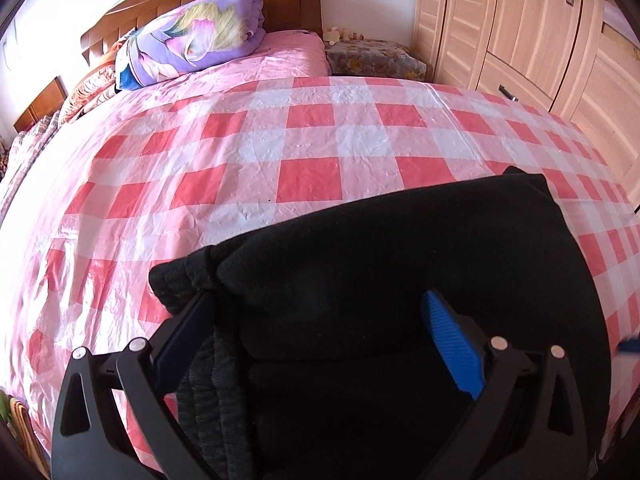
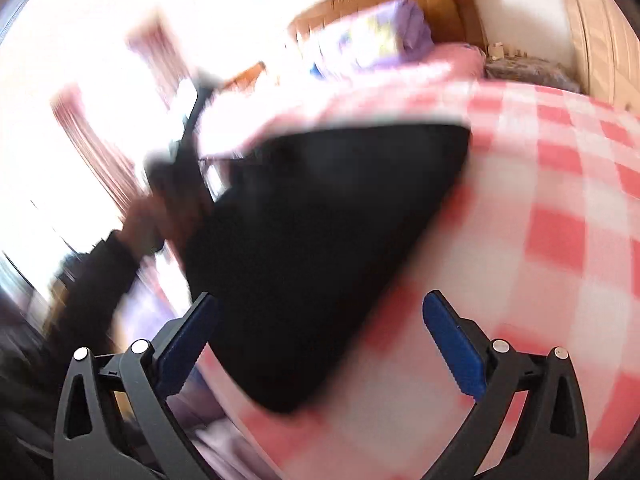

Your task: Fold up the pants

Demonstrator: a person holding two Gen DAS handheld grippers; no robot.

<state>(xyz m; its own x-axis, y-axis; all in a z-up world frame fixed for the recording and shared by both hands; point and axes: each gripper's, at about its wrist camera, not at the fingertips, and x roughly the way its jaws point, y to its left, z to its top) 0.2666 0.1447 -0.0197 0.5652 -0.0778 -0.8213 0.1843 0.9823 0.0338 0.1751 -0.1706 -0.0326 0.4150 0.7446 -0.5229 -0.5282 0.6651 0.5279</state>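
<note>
Both claws gape over black pants (image 1: 400, 260).

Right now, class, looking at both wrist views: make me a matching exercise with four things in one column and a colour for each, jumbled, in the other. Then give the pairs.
Things:
1. pants
2. bed cover
3. wardrobe
4. finger pads

Colours:
A. light wood
B. blue
C. black
D. pink and red check

Pairs: 1-C, 2-D, 3-A, 4-B
</note>
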